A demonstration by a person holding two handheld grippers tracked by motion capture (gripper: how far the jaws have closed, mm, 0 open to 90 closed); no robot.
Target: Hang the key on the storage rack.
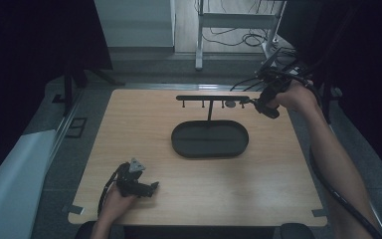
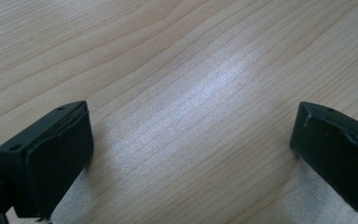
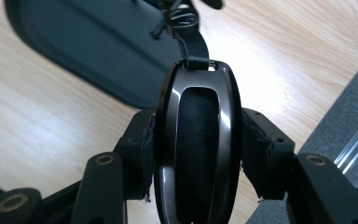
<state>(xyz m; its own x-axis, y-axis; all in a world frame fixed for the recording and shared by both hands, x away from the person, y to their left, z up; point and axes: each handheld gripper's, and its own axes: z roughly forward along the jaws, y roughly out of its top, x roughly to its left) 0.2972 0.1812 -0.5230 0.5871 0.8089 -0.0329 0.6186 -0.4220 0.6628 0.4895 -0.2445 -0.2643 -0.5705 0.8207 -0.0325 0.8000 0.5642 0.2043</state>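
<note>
1. Pale wood-grain table (image 1: 258, 174) fills the middle of a dim room, with grey floor around it and cables at the far side.
2. At its far right, a glossy dark key fob (image 3: 196, 140) with a short black strap is clamped between the pads of the right gripper (image 1: 258, 103), held beside the right end of the rack's bar.
3. That black hook rack (image 1: 211, 98) stands on a post rising from an oval black tray (image 1: 210, 149) at mid-table.
4. Well apart, near the front left edge, the left gripper (image 2: 191, 140) rests low over bare wood, its jaws standing wide with nothing between them.
</note>
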